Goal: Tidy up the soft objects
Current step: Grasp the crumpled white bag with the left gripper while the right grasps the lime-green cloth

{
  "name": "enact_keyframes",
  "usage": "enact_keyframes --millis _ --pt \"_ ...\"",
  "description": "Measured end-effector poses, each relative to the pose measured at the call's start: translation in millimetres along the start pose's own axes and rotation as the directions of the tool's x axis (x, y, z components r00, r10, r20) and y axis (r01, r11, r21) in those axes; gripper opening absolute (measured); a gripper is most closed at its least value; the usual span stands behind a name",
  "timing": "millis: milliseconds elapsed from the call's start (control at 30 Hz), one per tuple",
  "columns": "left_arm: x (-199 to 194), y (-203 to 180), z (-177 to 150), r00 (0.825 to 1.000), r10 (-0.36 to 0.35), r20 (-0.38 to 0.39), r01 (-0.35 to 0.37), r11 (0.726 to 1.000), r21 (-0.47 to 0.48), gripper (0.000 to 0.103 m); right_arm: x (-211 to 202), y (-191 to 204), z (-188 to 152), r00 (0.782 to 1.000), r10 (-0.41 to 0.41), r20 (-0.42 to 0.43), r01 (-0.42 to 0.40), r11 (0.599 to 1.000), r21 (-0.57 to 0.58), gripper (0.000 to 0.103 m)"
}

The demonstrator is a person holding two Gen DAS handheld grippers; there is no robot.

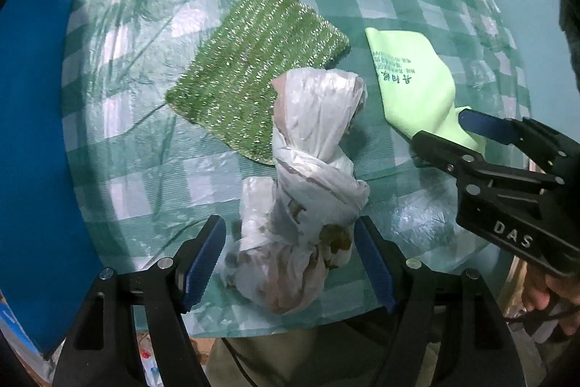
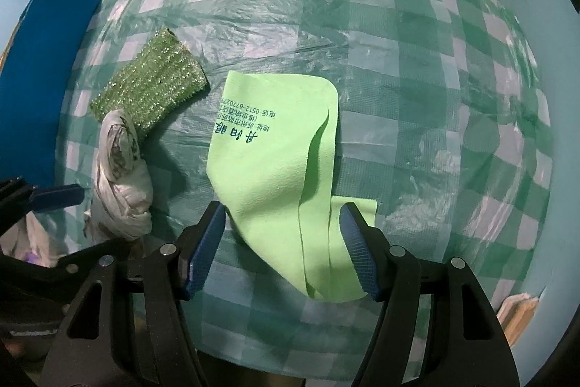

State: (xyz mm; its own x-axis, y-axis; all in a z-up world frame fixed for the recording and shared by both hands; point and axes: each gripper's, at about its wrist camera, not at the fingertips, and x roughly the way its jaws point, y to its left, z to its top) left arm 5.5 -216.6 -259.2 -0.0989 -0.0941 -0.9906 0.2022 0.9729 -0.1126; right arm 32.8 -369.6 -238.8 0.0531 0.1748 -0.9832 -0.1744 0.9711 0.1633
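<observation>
Two handheld grippers held apart over soft items on a green checked tablecloth (image 2: 417,60).

The left gripper (image 1: 290,260) is spread wide around a knotted white plastic bag (image 1: 311,176), whose long axis runs toward 12 o'clock, its tip overlapping a sparkly green scouring pad (image 1: 253,68). The right gripper (image 2: 282,249) is also held wide, straddling a pale green cloth (image 2: 275,147) with printed text, stretched from 6 toward 11 o'clock.

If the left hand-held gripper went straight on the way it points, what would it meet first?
The left hand-held gripper is open around the knotted white plastic bag, so it would likely meet that first; the sparkly green scouring pad lies beyond.
</observation>
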Motion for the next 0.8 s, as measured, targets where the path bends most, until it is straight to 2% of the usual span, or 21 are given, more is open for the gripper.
enact_keyframes --millis 33,233,333,400,500,800 --pt "2.1 -1.9 0.6 1.0 0.003 0.0 -0.003 1.0 0.0 0.075 0.9 1.3 0.5 1.0 -0.002 0.0 0.002 1.0 -0.003 0.067" --pt "8.6 -7.6 2.9 1.0 0.002 0.014 -0.002 1.0 0.005 0.075 0.0 1.8 -0.4 0.998 -0.053 0.015 0.053 0.998 -0.016 0.045" --pt "10.0 -2.0 3.5 1.0 -0.01 0.016 0.01 1.0 0.007 0.063 -1.8 -4.4 -0.9 0.998 -0.06 0.014 0.06 0.998 -0.003 0.031" --pt "10.3 0.7 2.3 1.0 -0.01 0.017 0.01 1.0 0.009 0.051 -3.9 -11.4 -1.3 0.999 -0.042 0.011 0.042 0.999 0.009 0.016" --pt "5.4 7.9 -1.5 1.0 -0.019 0.023 0.018 1.0 0.017 0.042 -5.3 -18.5 -2.2 1.0 -0.01 0.005 0.01 1.0 0.025 0.013" --pt "-17.0 13.4 -9.2 0.997 -0.006 0.077 0.0 0.997 0.073 0.038 -20.5 -20.4 -9.8 0.997 0.065 0.031 -0.066 0.998 0.025 0.013"
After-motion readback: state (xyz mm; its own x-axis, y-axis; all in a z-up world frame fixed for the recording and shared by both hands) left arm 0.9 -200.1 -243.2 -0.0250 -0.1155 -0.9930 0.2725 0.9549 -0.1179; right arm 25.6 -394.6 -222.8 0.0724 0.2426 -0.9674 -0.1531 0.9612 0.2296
